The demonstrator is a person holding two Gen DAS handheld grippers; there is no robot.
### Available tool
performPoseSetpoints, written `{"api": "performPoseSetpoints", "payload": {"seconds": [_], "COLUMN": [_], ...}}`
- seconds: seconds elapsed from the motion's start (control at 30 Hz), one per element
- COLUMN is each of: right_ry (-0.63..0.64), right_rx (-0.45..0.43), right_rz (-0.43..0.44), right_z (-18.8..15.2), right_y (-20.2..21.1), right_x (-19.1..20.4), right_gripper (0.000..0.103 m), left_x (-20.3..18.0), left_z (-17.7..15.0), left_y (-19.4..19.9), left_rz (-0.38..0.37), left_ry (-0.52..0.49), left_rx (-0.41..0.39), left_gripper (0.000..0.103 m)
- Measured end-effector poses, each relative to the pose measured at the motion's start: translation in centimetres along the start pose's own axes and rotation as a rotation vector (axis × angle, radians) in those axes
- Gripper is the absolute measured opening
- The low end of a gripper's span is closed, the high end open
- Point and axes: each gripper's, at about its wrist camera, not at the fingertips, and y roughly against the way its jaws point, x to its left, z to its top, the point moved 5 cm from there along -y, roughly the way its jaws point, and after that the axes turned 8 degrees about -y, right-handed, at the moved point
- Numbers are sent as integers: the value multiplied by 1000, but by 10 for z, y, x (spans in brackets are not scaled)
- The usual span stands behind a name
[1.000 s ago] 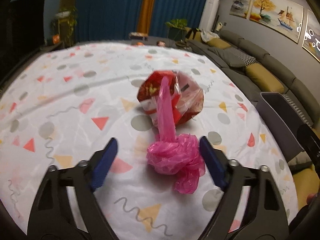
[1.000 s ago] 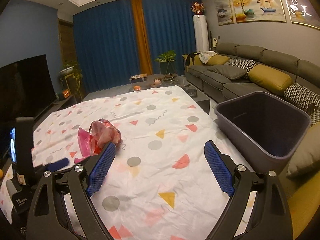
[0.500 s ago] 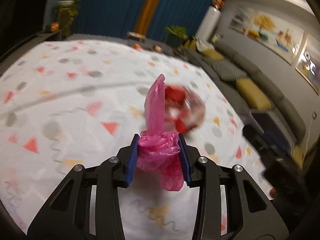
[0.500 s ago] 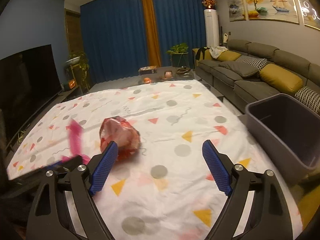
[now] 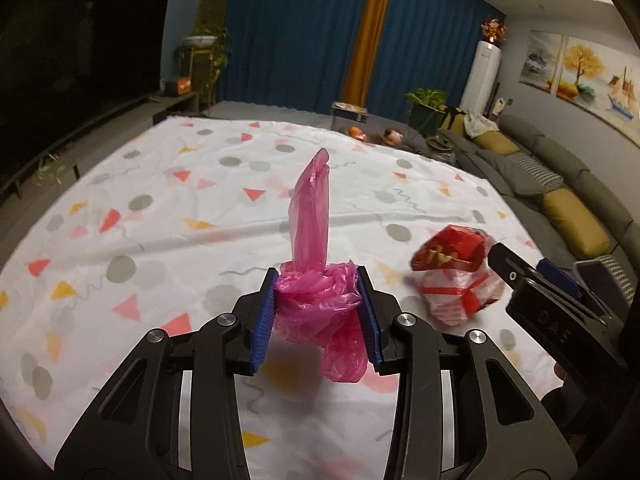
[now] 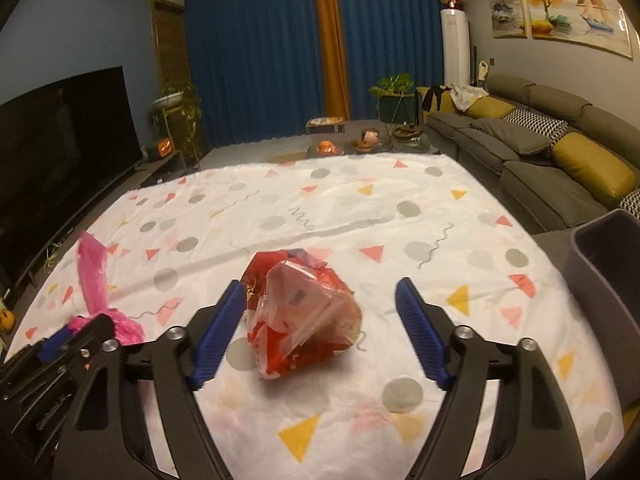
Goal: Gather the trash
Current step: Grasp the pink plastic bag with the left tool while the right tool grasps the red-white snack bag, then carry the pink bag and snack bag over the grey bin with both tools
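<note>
While the left gripper (image 5: 318, 312) clamps its blue pads on the knot of a pink plastic bag (image 5: 314, 264), whose tail stands straight up above the patterned tablecloth (image 5: 160, 208), the right gripper (image 6: 320, 332) waits with its jaws spread wide around a red-and-white trash bundle (image 6: 300, 320) lying on the cloth. Off to the right, beside the table, sits a dark grey bin (image 6: 604, 264), with the sofa (image 6: 540, 148) behind it.
</note>
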Motion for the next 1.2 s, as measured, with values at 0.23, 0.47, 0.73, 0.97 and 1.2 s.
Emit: {"api": "performPoseSetpoints", "payload": {"seconds": [0.23, 0.47, 0.73, 0.97, 1.2], "right_ry": [-2, 3, 6, 6, 2], "right_rx": [69, 74, 57, -19, -101], "right_rz": [4, 31, 32, -7, -60], "right_z": [-12, -14, -13, -6, -5], "right_y": [-19, -18, -10, 24, 76], "right_x": [-1, -1, -7, -19, -52], "right_gripper": [62, 43, 33, 32, 32], "left_x": [6, 6, 6, 3, -19], "left_z": [-1, -3, -4, -5, -6], "left_y": [-2, -4, -4, -6, 4], "left_rz": [9, 6, 5, -8, -51], "left_ry": [14, 22, 24, 21, -35], "left_rx": [3, 16, 19, 21, -9], "left_gripper": [37, 37, 37, 37, 37]}}
